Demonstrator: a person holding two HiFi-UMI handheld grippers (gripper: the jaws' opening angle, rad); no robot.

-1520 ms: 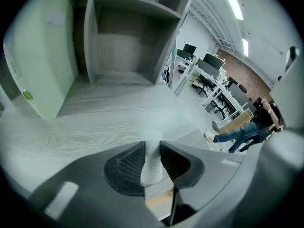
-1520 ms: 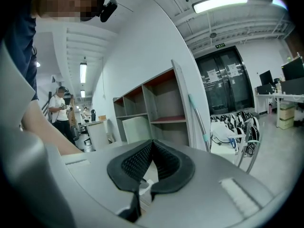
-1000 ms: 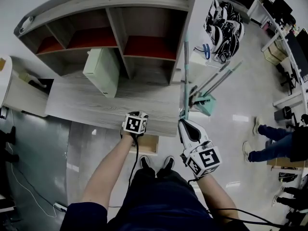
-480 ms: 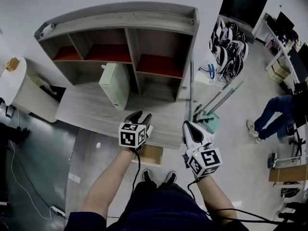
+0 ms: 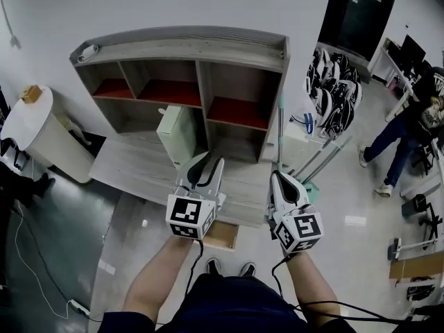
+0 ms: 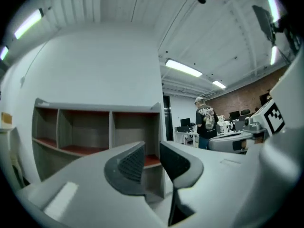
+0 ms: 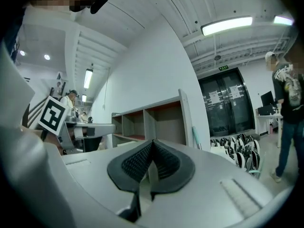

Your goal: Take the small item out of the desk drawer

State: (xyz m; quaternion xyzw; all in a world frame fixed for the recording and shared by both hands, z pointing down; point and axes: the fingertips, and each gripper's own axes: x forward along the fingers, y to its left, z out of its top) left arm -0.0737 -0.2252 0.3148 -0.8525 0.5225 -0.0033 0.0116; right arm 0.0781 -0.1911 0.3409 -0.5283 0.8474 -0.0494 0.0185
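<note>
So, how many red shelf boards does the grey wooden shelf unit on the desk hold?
3 red shelf boards: one in the left compartment, one in the middle, one in the right of the grey wooden shelf unit. None appears hidden.

seen from above, a person's arms reach over the front edge of a grey wood table point(image 5: 132, 168) at mid-frame. the left gripper point(image 5: 208, 165), its fingers point(image 5: 216, 175) closing on nothing, and the right gripper point(image 5: 279, 180) point toward a shelf unit point(image 5: 187, 47) at the table's back. a pale green box point(image 5: 177, 134) stands before the shelves. a white bin point(image 5: 35, 127) sits at left, and a person point(image 5: 406, 127) stands at upper right.
</note>
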